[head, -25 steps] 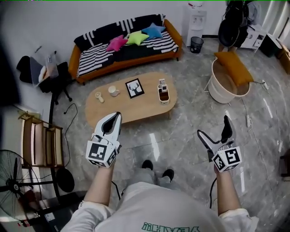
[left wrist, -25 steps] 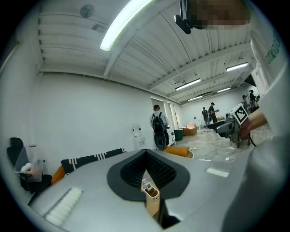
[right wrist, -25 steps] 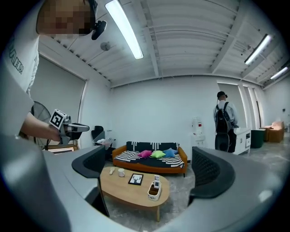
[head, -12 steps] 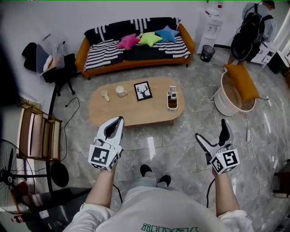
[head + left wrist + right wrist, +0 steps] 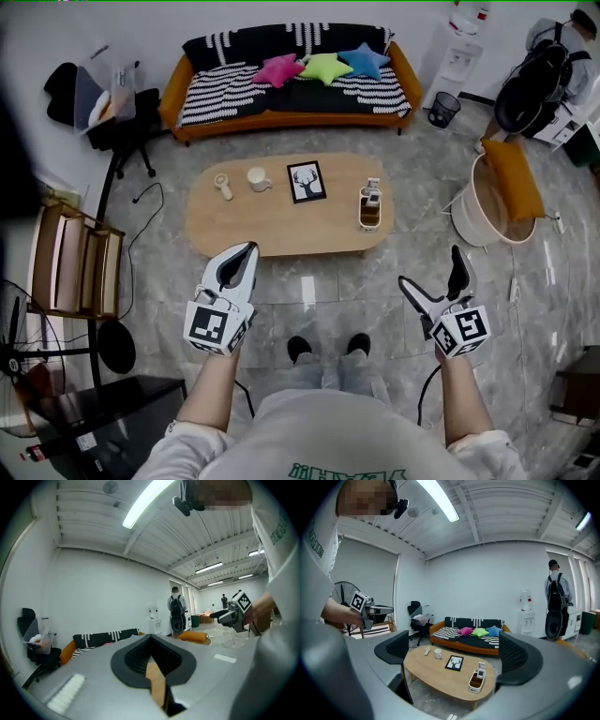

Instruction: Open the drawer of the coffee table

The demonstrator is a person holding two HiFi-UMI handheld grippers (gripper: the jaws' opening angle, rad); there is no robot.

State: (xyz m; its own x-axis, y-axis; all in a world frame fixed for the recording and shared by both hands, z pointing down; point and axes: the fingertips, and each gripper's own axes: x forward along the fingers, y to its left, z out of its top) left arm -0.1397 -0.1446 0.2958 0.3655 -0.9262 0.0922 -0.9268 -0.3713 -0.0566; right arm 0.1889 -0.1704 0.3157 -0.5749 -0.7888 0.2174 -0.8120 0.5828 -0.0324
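The oval wooden coffee table (image 5: 272, 225) stands ahead of me on the grey floor, in front of the sofa. I cannot make out its drawer in any view. My left gripper (image 5: 240, 255) is shut and empty, held in the air just short of the table's near edge. My right gripper (image 5: 431, 272) is open and empty, off to the right over bare floor. In the right gripper view the table (image 5: 440, 679) shows between the open fingers (image 5: 518, 656). The left gripper (image 5: 152, 641) view is mostly filled by its own shut jaws.
On the table stand a mug (image 5: 256, 178), a picture frame (image 5: 307, 181), a white organiser box (image 5: 370, 209) and a small wooden item (image 5: 223, 187). Behind is a striped sofa (image 5: 291, 89). A white tub (image 5: 483, 211) stands right, a wooden rack (image 5: 75, 262) left.
The person has stepped so the table now lies straight ahead, feet side by side. Both grippers keep their poses and states: left shut, right open.
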